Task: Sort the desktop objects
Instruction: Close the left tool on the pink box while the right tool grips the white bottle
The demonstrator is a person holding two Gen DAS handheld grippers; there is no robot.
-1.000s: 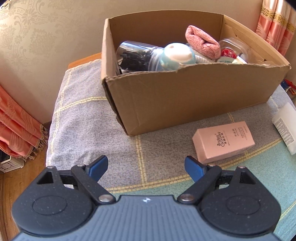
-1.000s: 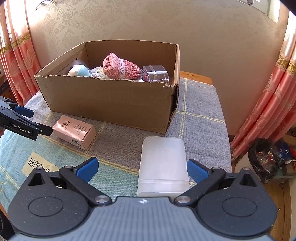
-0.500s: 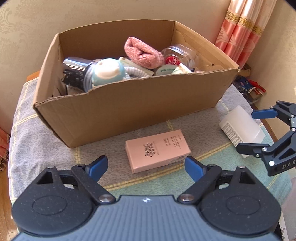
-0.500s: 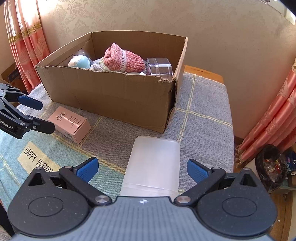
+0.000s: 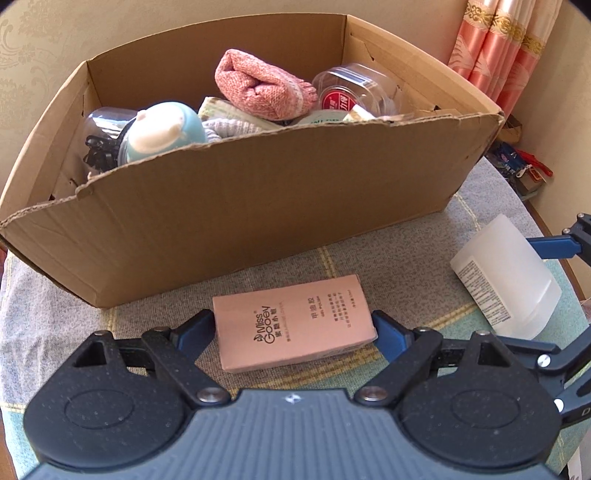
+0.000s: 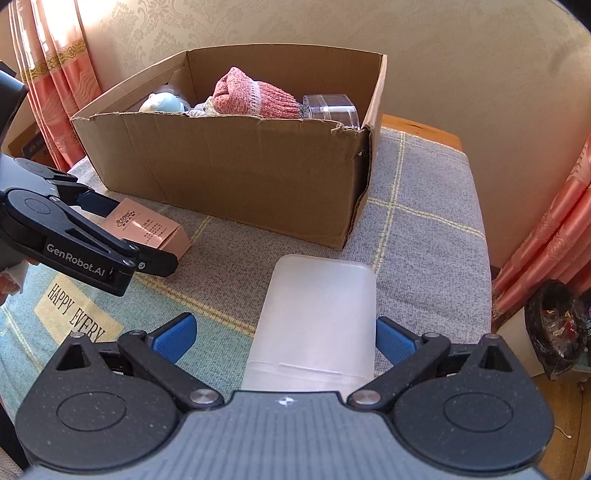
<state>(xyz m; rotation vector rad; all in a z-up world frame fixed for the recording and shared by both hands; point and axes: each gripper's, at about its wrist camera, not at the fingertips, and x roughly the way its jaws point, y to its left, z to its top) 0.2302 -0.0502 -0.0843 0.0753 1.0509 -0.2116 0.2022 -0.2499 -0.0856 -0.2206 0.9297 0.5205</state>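
Pink box [image 5: 293, 322] now between left claw [image 5: 293, 334] pads

the setting is a room in a home. evidence: cream damask-patterned wallpaper [image 6: 295, 26]; salmon-pink curtains [image 5: 498, 51] with gold trim at both sides; a checked woven cloth [image 6: 424, 221] covering a small wooden table [image 6: 421, 127]; a cardboard box [image 5: 258, 206] holding household items, including a pink knitted sock [image 5: 258, 88] and a clear plastic jar [image 5: 354, 92].
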